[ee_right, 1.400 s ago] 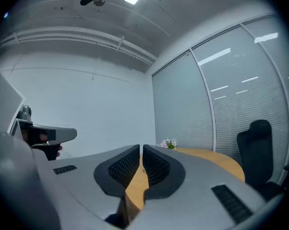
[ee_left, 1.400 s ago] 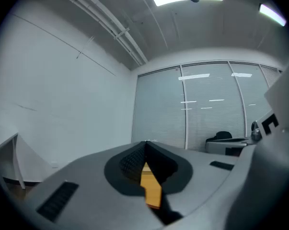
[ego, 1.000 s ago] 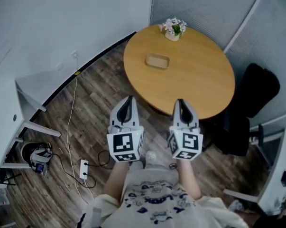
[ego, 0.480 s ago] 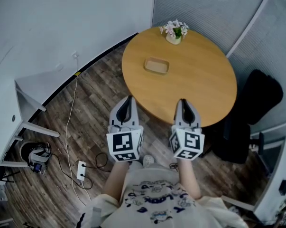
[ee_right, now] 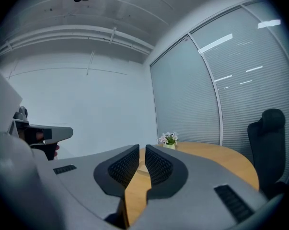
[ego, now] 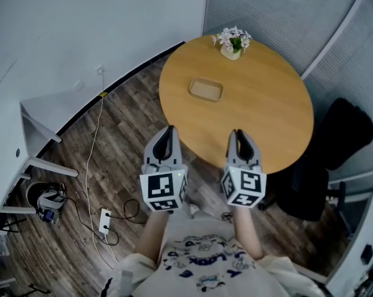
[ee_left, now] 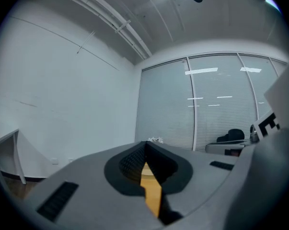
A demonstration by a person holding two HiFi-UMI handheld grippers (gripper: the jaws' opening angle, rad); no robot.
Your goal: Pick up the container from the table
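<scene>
The container [ego: 205, 90], a shallow tan tray, lies on the round wooden table [ego: 260, 116] on its left half, with a small pot of flowers [ego: 232, 42] beyond it at the far edge. My left gripper [ego: 168, 130] and right gripper [ego: 235, 133] are held side by side over the floor, short of the table's near edge and well away from the container. Both are shut with nothing between the jaws. In the left gripper view the left gripper [ee_left: 145, 145] points at the table; in the right gripper view the right gripper [ee_right: 142, 150] points toward the flowers [ee_right: 168, 139].
A black office chair [ego: 334, 141] stands at the table's right. A white desk [ego: 31, 135] is on the left, with a power strip [ego: 105, 221] and cables on the wood floor. Glass partitions with blinds run behind the table.
The table and the container have shifted slightly in the head view as the person moves. Both grippers keep the same pose and stay shut.
</scene>
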